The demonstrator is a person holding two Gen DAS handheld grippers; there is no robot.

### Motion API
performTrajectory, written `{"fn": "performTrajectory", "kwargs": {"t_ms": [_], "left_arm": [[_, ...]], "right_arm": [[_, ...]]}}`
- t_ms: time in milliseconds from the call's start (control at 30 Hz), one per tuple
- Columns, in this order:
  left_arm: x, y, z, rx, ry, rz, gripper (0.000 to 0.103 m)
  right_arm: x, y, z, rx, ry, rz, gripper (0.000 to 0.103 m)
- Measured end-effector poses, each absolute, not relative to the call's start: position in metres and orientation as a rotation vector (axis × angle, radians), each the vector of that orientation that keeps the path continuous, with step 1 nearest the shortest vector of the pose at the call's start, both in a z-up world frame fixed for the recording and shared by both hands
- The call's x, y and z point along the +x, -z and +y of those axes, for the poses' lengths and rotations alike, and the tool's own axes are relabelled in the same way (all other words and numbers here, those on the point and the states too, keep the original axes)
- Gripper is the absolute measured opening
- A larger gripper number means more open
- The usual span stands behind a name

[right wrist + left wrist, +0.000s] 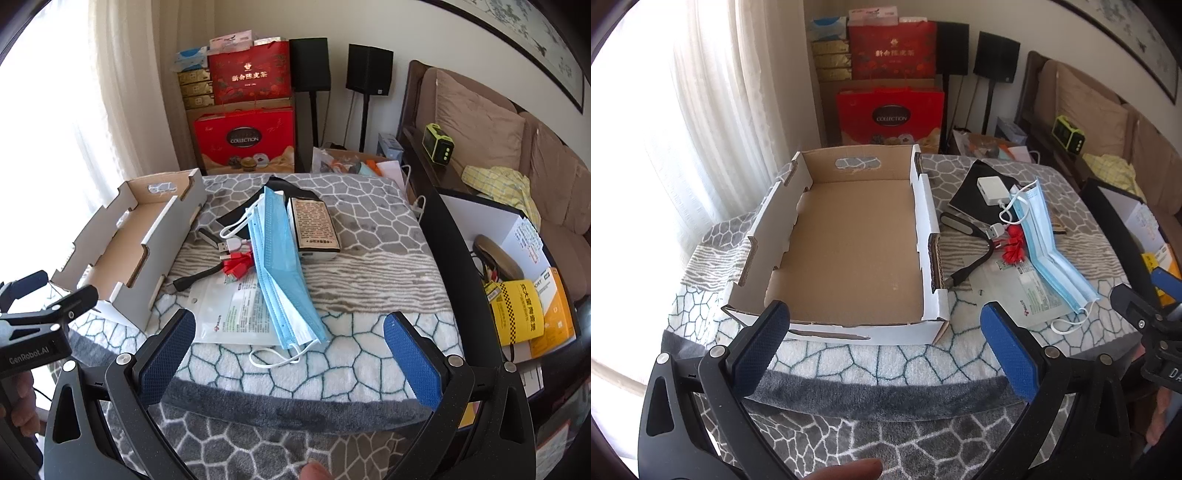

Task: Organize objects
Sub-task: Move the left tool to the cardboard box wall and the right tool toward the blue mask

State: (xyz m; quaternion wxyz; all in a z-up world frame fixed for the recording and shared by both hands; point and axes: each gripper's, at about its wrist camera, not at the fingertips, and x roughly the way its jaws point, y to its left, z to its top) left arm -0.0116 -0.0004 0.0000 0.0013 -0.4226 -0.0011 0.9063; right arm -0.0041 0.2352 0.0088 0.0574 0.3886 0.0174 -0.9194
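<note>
An empty shallow cardboard tray (925,206) (159,236) sits on the left of the patterned table. To its right lies a pile: blue face masks (1043,236) (282,266), a white packet (1028,291) (236,314), a white charger box (993,188), a black pouch (971,184), a black USB light (982,240) (195,278), red cable ends (1015,247) (238,267) and a labelled box (314,229). My left gripper (884,317) is open before the tray's near wall. My right gripper (288,325) is open, just short of the masks.
Red gift boxes (890,114) and black speakers (369,68) stand behind the table. A sofa (517,147) is at the right, with a black-rimmed bin of boxes (524,280) beside the table. A grey patterned cloth (332,369) covers the table.
</note>
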Motion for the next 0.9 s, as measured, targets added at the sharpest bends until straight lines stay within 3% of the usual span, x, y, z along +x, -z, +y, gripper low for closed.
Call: {"fn": "performTrajectory", "kwargs": {"t_ms": [300,667,800,900], "left_arm": [[-0.027,-0.001,-0.031,-1.335,-2.869,-0.04,0.103],[-0.051,0.008,-0.096,-1.371,-2.968,-0.042,0.102],[-0.064,0.023,-0.12,-1.449,-2.973,-0.048,0.083],[-0.07,0.035,-0.136,-1.502,-2.947,-0.102,0.082]], "right_arm": [[-0.018,-0.002,0.242,1.212,2.739,-0.031,0.103],[-0.034,-0.001,0.241,1.214,2.767,0.052,0.102],[-0.042,0.002,0.242,1.225,2.768,0.061,0.102],[-0.05,0.007,0.245,1.254,2.754,0.044,0.098]]}}
